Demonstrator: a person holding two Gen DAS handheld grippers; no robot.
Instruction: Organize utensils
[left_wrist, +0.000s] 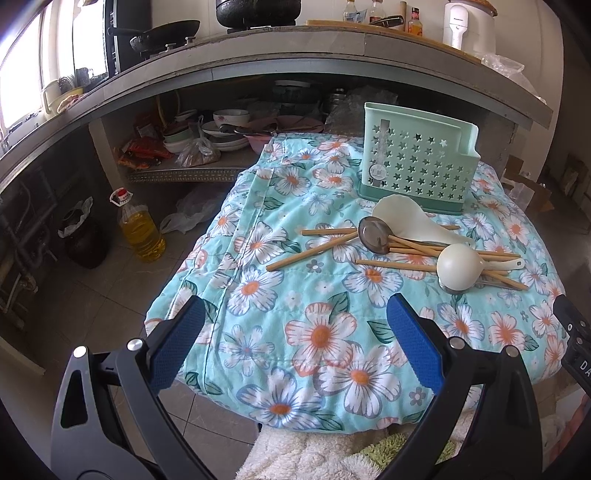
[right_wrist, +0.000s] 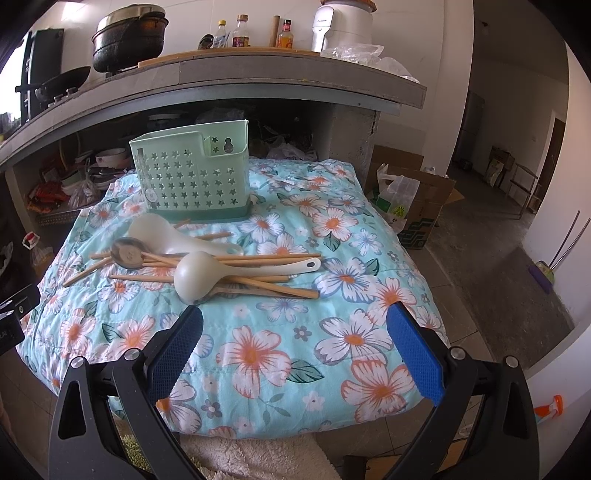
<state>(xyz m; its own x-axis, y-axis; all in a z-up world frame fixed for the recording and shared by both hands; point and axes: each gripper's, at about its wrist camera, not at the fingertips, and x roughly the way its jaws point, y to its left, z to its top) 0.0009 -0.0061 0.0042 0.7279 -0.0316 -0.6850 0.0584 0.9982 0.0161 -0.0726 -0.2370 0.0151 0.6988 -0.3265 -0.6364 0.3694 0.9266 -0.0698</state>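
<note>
On the flowered quilt (right_wrist: 258, 354), just near of the mint-green utensil caddy (right_wrist: 192, 177), the utensils lie in a loose crossed heap: bamboo chopsticks (right_wrist: 258, 256), a white ladle (right_wrist: 199, 275) bowl-down on top, a broad white rice paddle (right_wrist: 159, 230) and a metal spoon (right_wrist: 127, 253). Nothing appears sorted yet; as far as I can see into it, the caddy stands empty, so the whole job looks to be ahead. Nearer, the left gripper (left_wrist: 291, 332) and right gripper (right_wrist: 295, 339) hover with blue pads spread wide, holding nothing.

Daylit, window (left_wrist: 22, 74) glare, perhaps soft fisheye edges
</note>
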